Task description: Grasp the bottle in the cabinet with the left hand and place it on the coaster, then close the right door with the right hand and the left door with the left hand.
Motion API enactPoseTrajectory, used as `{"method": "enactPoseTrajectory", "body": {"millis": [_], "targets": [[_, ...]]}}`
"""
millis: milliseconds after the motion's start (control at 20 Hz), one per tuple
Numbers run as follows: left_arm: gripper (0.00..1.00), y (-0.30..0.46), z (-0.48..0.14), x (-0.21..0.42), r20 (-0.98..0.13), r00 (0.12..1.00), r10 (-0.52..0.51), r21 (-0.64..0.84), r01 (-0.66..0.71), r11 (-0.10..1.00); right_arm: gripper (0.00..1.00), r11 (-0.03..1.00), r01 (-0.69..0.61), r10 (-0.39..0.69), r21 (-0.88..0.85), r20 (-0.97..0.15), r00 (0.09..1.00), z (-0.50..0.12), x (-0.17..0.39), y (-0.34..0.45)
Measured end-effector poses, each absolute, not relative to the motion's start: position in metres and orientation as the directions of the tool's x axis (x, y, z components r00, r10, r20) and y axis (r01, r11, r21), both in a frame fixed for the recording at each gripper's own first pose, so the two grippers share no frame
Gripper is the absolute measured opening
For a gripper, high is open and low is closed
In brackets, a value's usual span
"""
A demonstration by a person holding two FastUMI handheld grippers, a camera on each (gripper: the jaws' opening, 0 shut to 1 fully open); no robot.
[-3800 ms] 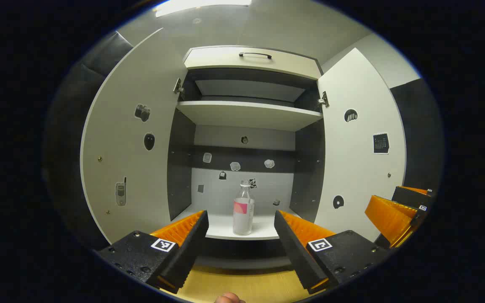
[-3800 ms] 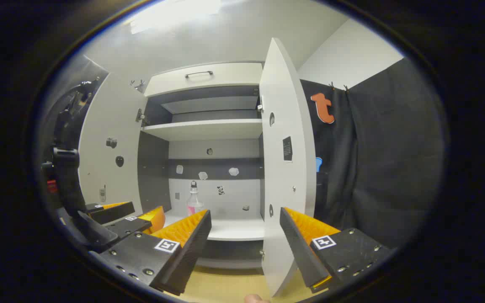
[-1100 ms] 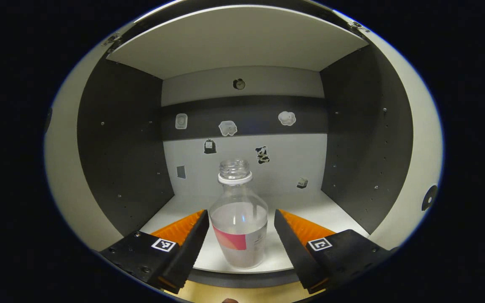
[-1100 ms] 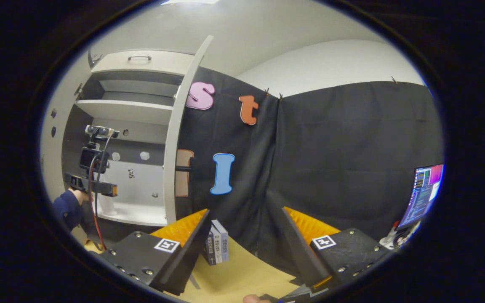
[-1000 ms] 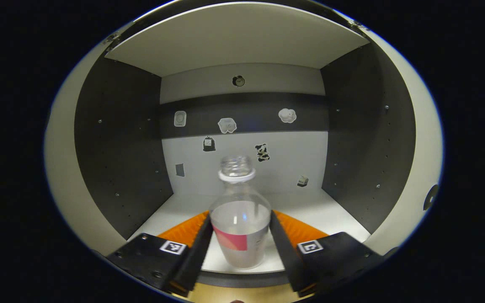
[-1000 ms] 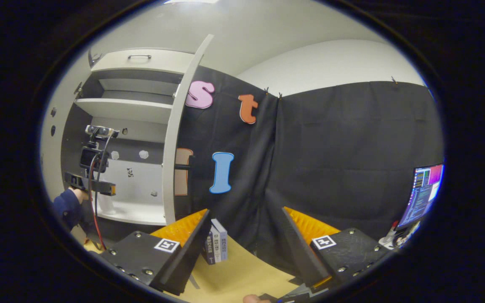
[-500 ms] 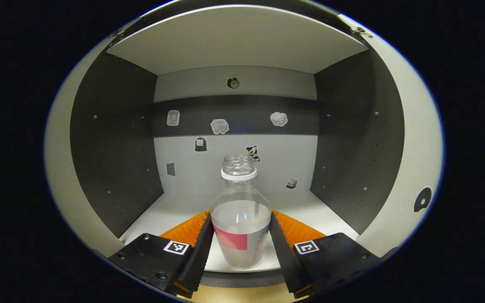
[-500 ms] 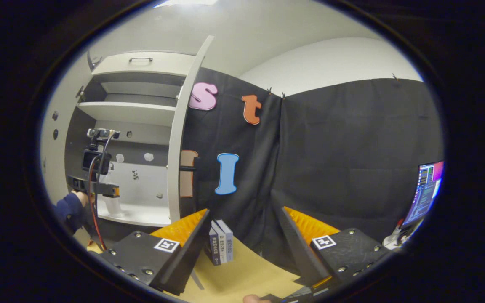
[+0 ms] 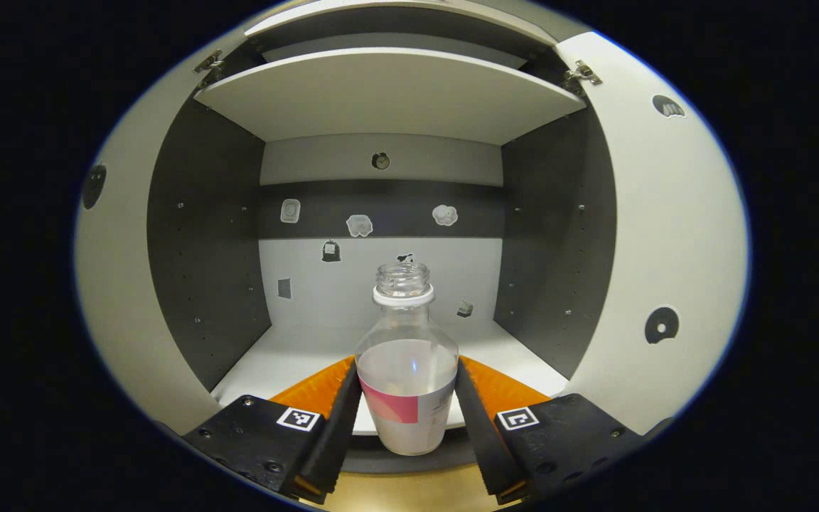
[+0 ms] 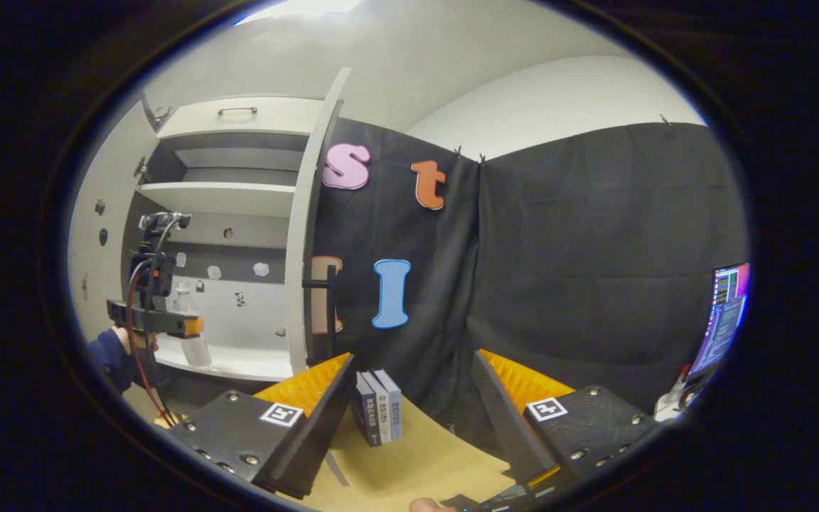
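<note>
Left tongs [image 9: 407, 409] clamped on the bottle [image 9: 407, 370], one ribbed orange-and-black finger pressed to each side of its lower body. Clear plastic, uncapped, white collar ring under the open threaded neck, pale cloudy fill to about the shoulder, pink-and-white label low on the front. Held upright at the front edge of the cabinet's bottom shelf [image 9: 296, 348]; base hanging over that edge, whether touching it or lifted cannot be told. Both cabinet doors open, left door [image 9: 114, 284] and right door [image 9: 665, 235] swung wide. Small stickers on the back panel too tiny to make out. Right tongs [image 10: 409, 398] apart and holding nothing, over a tan surface [image 10: 409, 455] near some upright books [image 10: 379, 407]. Bottle [image 10: 193, 331] half hidden there behind the far tongs.
</note>
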State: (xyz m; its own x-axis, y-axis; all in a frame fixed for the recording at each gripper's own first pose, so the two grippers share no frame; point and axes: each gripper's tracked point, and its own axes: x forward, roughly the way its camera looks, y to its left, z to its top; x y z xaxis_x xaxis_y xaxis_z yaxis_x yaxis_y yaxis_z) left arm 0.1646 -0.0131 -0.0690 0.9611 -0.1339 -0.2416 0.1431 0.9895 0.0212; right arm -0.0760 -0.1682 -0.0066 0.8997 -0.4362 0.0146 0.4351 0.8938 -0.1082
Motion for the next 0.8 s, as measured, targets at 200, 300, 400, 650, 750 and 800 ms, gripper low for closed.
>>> {"method": "enactPoseTrajectory", "body": {"millis": [200, 300, 400, 650, 750, 800], "targets": [[0.76, -0.006, -0.068, 0.135, -0.23, 0.961, -0.156, 0.033, 0.168, 0.985, 0.99, 0.908, 0.406, -0.407, -0.108, 0.014, 0.913, -0.007, -0.078, -0.169], [0.76, -0.001, -0.069, 0.12, -0.224, 0.962, -0.16, 0.051, 0.175, 0.983, 0.99, 0.914, 0.39, -0.391, -0.108, 0.015, 0.92, -0.007, -0.079, -0.169], [0.76, 0.0, -0.07, 0.106, -0.216, 0.961, -0.175, 0.052, 0.191, 0.98, 0.99, 0.921, 0.375, -0.375, -0.108, 0.015, 0.927, -0.007, -0.076, -0.168], [0.76, 0.003, -0.083, 0.075, -0.209, 0.953, -0.221, 0.043, 0.235, 0.971, 0.99, 0.931, 0.345, -0.345, -0.122, 0.021, 0.938, -0.004, -0.07, -0.168], [0.76, -0.001, -0.088, 0.064, -0.199, 0.945, -0.26, 0.03, 0.271, 0.962, 0.99, 0.932, 0.337, -0.337, -0.132, 0.023, 0.941, -0.004, -0.067, -0.17], [0.76, -0.004, -0.09, 0.059, -0.194, 0.939, -0.283, 0.021, 0.293, 0.956, 0.99, 0.933, 0.335, -0.335, -0.135, 0.024, 0.942, -0.004, -0.065, -0.171]]}}
